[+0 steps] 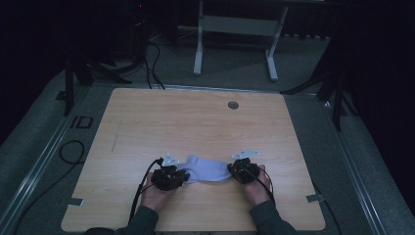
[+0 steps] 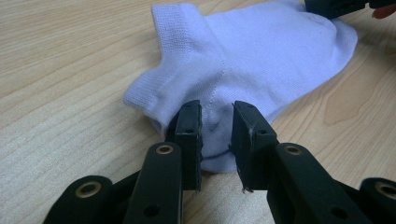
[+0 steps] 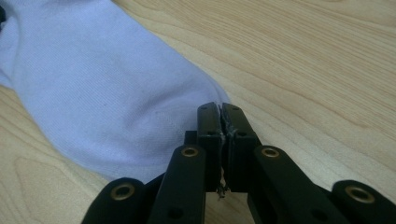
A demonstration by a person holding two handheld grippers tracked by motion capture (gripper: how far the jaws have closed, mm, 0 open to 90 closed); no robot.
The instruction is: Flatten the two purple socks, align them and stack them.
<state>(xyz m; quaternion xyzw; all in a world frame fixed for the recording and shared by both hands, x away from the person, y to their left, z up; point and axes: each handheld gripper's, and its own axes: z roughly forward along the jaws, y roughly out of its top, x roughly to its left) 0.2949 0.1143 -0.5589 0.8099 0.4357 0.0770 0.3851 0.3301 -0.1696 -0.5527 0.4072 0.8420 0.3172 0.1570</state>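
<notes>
L gripper [image 2: 217, 135] jaws narrowly apart, sock [image 2: 261, 60] heel btwn fingers; R gripper [image 3: 220, 126] clamped on sock toe edge.

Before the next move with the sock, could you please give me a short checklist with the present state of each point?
1. Right claw is shut at the toe end of the white sock: ok. Whether fabric is caught between the jaws: cannot tell.
2. Left claw grips the heel end of the sock: not ok. The jaws stand apart with fabric between them, and the pads do not press on it.
3. Sock lies flat on the wooden table: not ok, the cuff end is bunched.
4. Free table around the sock: ok.
5. Cables away from the sock: ok.
</notes>
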